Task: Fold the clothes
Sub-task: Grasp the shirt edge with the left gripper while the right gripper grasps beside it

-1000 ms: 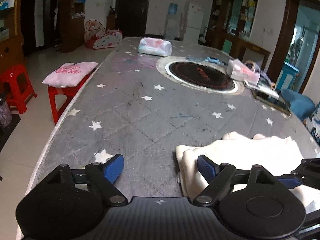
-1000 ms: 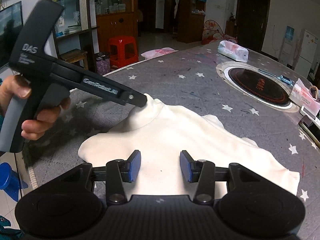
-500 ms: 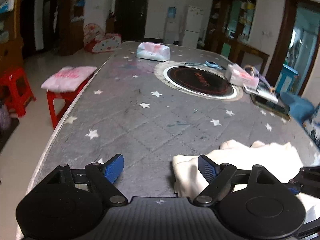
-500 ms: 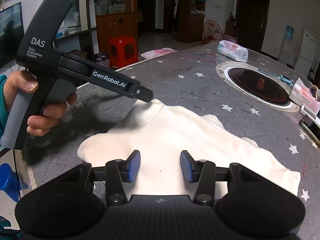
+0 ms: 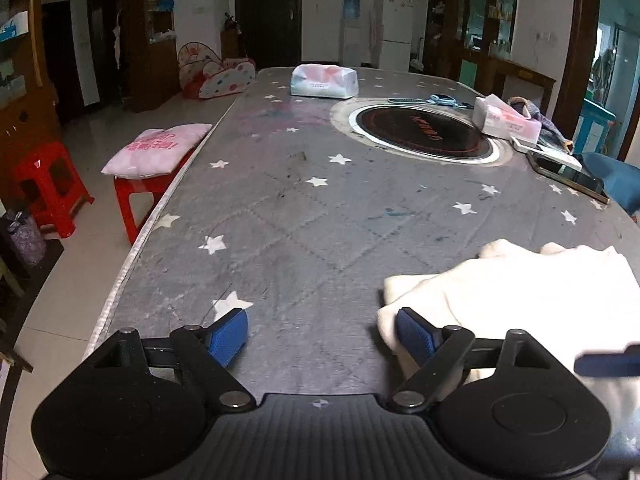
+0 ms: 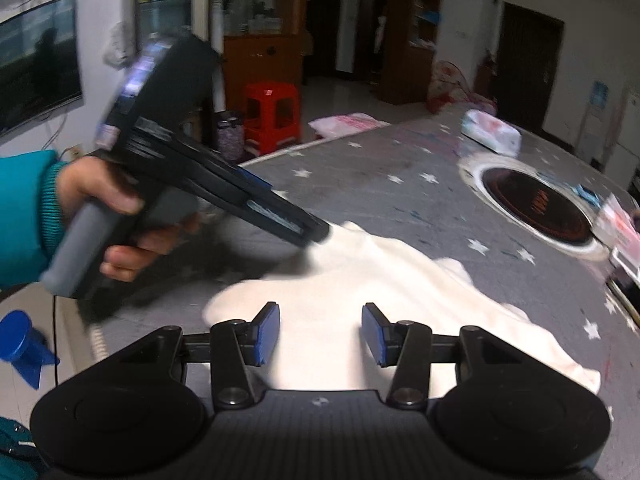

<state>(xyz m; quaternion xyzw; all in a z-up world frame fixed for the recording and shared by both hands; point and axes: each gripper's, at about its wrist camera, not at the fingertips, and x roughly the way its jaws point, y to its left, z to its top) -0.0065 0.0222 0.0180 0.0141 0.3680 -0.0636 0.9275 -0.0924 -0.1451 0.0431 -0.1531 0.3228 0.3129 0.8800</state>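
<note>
the cream garment [image 6: 384, 280] lies spread on the grey starred surface [image 5: 304, 208], near its close edge. left gripper [image 5: 320, 334]: jaws wide apart, gripping nothing, one blue pad against the garment's edge, the other over bare surface. right gripper [image 6: 320, 330]: jaws parted too, low over the cloth's middle, nothing between them. only the right view shows the hand [image 6: 108, 216] in a teal sleeve clutching the left tool, its nose at the garment's collar end. only the left view shows the tissue pack [image 5: 324, 81] and hotplate [image 5: 420, 132] clearly. half a second back the right view was sharp; now it's smeared with motion, and the left tool sits lower, touching the collar it had hung above.
</note>
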